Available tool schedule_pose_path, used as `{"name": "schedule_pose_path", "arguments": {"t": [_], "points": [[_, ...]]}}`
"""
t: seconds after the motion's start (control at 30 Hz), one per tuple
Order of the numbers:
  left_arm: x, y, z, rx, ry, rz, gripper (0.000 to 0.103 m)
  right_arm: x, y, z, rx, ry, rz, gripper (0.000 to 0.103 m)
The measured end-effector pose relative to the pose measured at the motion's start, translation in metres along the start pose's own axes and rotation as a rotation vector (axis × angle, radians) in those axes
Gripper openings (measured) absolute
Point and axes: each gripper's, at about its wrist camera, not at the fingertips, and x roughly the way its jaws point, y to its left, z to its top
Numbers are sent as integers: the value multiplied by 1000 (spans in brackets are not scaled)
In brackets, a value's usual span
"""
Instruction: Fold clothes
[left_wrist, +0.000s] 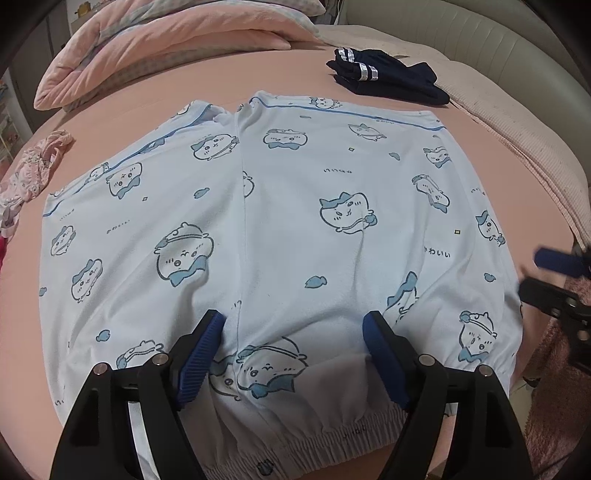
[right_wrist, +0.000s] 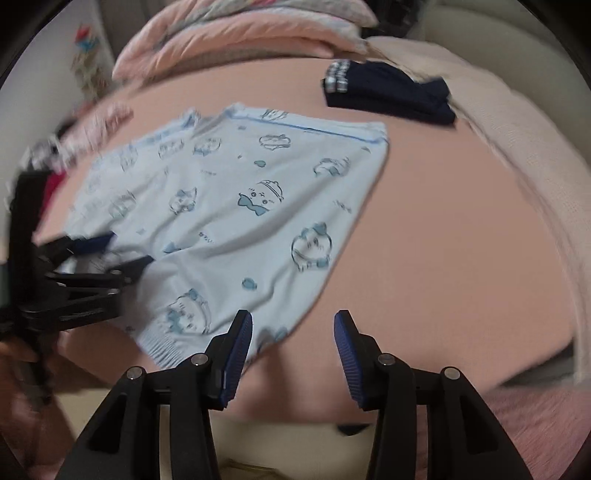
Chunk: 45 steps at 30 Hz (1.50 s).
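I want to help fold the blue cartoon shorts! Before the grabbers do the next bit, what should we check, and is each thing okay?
1. Shorts lie spread flat on the pink bed: ok.
2. Left grabber is open over the shorts near the waistband, nothing pinched: ok.
3. Right grabber is open, nothing pinched, at the shorts' near corner over the sheet: ok.
4. Dark folded clothes sit apart from the shorts: ok.
5. Pink floral cloth lies apart from the shorts' left edge: ok.
6. Whether the layers underneath are smooth: cannot tell.
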Motion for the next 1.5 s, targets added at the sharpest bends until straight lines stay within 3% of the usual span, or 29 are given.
{"name": "schedule_pose_path", "arguments": {"t": [0.1, 0.2, 0.43, 0.5, 0.6, 0.7, 0.73, 0.8, 0.87, 1.0, 1.1, 1.2, 1.33, 1.5], "points": [[1, 0, 1, 3, 1, -6, 77, 12, 14, 22, -80, 15, -49, 45], [0, 1, 1, -4, 1, -18, 77, 43, 17, 35, -98, 91, -97, 45], [0, 2, 5, -6, 8, -24, 78, 37, -26, 4, -6, 164, -146, 54], [-10, 2, 7, -23, -39, -19, 78, 29, -37, -4, 34, 178, -154, 54], [-28, -4, 8, -10, -121, -87, 78, 11, -40, 0, 83, 115, -108, 53], [-20, -22, 4, 73, -72, -135, 78, 5, -28, 7, 92, 82, 53, 53], [-15, -27, 0, 102, -57, -109, 78, 8, -18, 7, 63, 82, 73, 53], [-1, -33, -7, 165, 9, -11, 79, 23, 4, 0, -61, 134, -4, 53], [-6, -23, -8, 132, 15, -8, 80, 29, 6, -7, -116, 148, -45, 53], [-27, -11, -4, 83, -57, -9, 79, 16, -35, -21, 1, 184, -83, 55], [-27, -27, -4, 117, -89, -40, 79, 4, -62, -34, 99, 170, -87, 55], [-18, -52, -11, 164, -70, -64, 79, -4, -72, -37, 195, 139, 53, 55], [-10, -74, -26, 222, -52, -59, 79, -5, -47, -27, 104, 70, 80, 55], [-1, -79, -32, 238, -35, -34, 80, 28, -30, -19, 0, 89, 33, 55]]}}
